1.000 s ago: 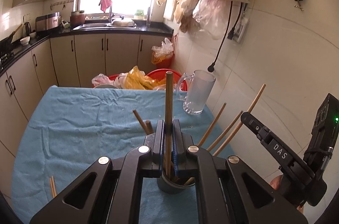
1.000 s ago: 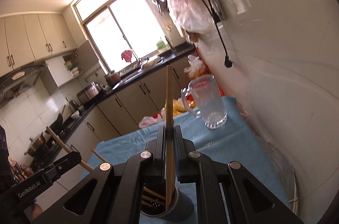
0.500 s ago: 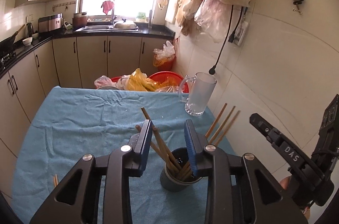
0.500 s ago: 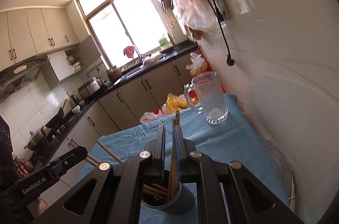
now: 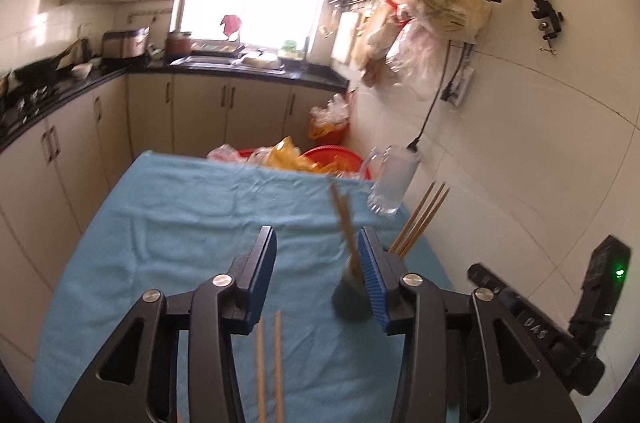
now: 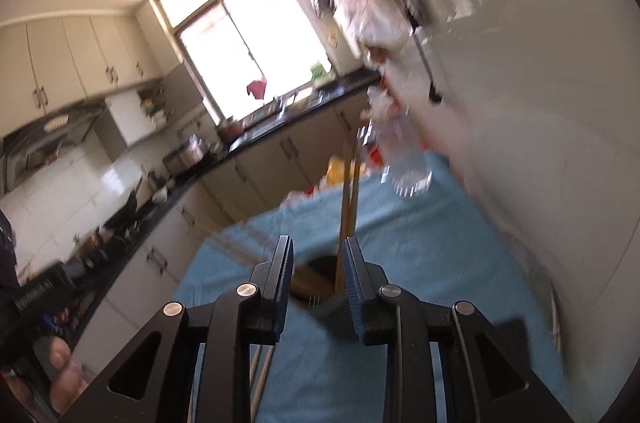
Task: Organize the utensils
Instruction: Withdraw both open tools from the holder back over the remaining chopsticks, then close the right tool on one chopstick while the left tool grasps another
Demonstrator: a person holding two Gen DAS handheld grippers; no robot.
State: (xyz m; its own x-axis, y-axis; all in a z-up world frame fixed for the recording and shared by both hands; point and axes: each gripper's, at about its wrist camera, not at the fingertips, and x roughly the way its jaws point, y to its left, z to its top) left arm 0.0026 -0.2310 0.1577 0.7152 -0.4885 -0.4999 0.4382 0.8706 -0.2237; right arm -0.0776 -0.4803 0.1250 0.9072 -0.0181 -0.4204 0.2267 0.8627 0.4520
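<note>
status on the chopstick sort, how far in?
Done: several chopsticks stand in the grey holder cup. In hand: nothing. Left gripper and right gripper have just been opening, jaws empty. Left: two loose chopsticks lie on the blue cloth.

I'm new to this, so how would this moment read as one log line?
left gripper: open, empty | right gripper: open, empty | chopsticks: in cup | two chopsticks: on cloth

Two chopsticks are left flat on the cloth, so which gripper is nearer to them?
Left. The left gripper hovers with the loose chopsticks between its open jaws; the right gripper sits by the cup.
</note>
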